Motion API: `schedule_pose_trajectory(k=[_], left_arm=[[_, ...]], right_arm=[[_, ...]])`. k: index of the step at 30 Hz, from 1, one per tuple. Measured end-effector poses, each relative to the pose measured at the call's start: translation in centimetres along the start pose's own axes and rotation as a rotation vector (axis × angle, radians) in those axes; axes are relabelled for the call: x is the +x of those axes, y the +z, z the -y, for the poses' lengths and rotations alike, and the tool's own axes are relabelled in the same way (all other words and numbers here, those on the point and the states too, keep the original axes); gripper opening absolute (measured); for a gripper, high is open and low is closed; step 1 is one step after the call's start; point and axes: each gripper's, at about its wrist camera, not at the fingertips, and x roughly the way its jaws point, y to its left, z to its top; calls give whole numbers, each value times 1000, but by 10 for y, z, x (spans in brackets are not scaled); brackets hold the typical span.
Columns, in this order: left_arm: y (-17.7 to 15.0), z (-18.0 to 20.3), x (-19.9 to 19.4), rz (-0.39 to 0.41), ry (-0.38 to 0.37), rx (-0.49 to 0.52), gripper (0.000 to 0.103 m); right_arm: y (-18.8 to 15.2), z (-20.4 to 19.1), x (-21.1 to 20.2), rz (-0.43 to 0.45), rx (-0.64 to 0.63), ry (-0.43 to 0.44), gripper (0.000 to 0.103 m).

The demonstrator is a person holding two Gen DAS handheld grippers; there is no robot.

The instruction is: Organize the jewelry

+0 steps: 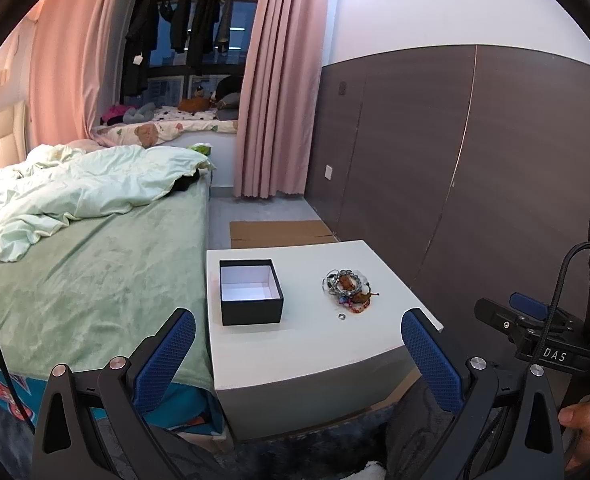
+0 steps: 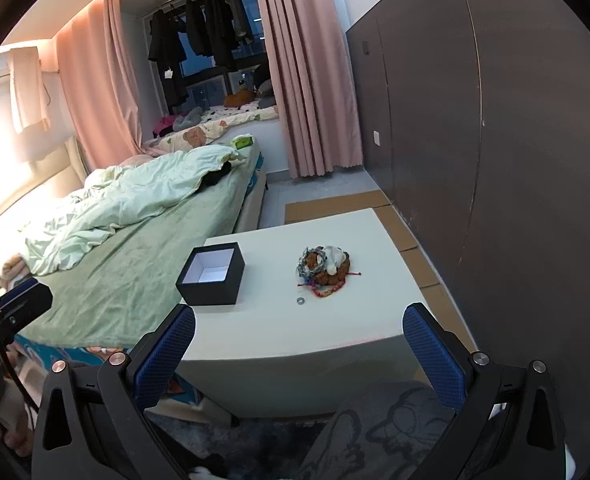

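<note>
On the white bedside table (image 1: 295, 344) an open black box (image 1: 251, 292) with a white lining sits near the bed-side edge, empty as far as can be seen. At about three o'clock from it lies a heap of bracelets (image 1: 349, 290) (beaded and woven, tangled together), and a small silver ring (image 1: 341, 315) rests apart at the heap's six o'clock. The left gripper (image 1: 299, 356) hangs short of the table's near edge, blue pads spread wide, holding nothing. The right gripper (image 2: 299, 354) likewise gapes wide and bare. A green-covered bed (image 1: 87, 272) lies at nine o'clock.
</note>
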Motion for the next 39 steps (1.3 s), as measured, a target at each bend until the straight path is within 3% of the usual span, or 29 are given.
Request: schedule_pose_trajectory(k=[21, 39], left_arm=[[2, -12, -18, 32, 0, -20, 103], [11, -21, 9, 20, -45, -38, 103]], right_arm=[[0, -3, -4, 13, -9, 7, 103], [11, 4, 16, -4, -17, -9, 103]])
